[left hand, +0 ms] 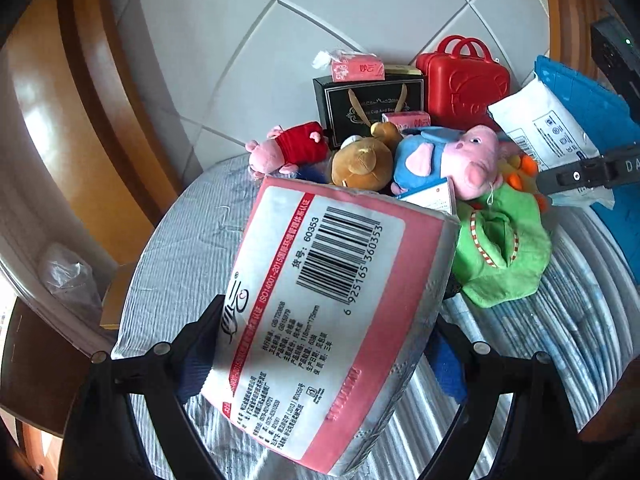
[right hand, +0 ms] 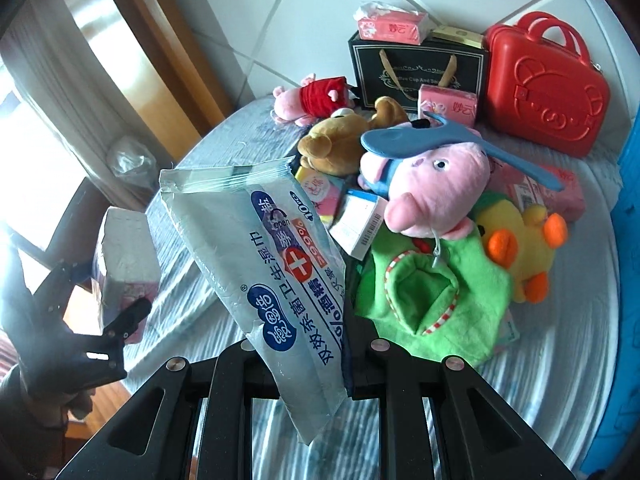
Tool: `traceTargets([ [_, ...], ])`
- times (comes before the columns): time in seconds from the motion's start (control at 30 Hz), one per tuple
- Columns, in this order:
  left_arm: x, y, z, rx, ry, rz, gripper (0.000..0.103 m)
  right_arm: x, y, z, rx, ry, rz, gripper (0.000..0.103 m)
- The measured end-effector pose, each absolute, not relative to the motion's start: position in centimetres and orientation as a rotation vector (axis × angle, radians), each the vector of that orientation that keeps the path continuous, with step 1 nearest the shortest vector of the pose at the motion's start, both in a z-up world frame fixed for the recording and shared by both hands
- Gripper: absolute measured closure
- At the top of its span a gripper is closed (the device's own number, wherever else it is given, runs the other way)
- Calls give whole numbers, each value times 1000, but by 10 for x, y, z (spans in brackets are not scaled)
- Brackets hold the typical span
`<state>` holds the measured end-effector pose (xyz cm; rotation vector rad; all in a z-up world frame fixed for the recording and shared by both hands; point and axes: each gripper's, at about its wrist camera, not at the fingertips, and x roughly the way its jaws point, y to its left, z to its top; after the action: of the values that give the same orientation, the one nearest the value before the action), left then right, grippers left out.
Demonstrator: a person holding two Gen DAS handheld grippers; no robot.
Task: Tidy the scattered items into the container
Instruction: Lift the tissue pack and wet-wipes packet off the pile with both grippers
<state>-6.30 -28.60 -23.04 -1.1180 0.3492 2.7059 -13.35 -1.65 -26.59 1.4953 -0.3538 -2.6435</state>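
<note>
Clamped in the left claw (left hand: 328, 344), a pink tissue pack (left hand: 320, 320) hangs over the striped bed (left hand: 188, 248). Right claw (right hand: 316, 356) grips a wipes packet (right hand: 280, 264), tilted toward 11 o'clock. At 12 to 2 o'clock lie a pig plush (right hand: 432, 184), green pouch (right hand: 428, 296) and duck (right hand: 520, 248); a blue bin (left hand: 592, 104) sits at 2 o'clock.

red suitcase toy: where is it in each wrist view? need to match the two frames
Left wrist: red suitcase toy sits upper right of centre, upright against the tiled wall, right of the black gift bag.
Right wrist: red suitcase toy is at the upper right, larger, again right of the black gift bag.
Shared landmark: the black gift bag with the pink tissue pack on top.
</note>
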Motion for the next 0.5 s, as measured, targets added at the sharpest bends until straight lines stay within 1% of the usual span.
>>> traceTargets([
  [0.13, -55, -278, -207, -1103, 311, 2757, 14, -123, -14, -248, 1449, -347, -2636, 84],
  [0.5, -37, -234, -156, -1036, 350, 2828, 14, -98, 7, -200, 1331, -347, -2642, 84],
])
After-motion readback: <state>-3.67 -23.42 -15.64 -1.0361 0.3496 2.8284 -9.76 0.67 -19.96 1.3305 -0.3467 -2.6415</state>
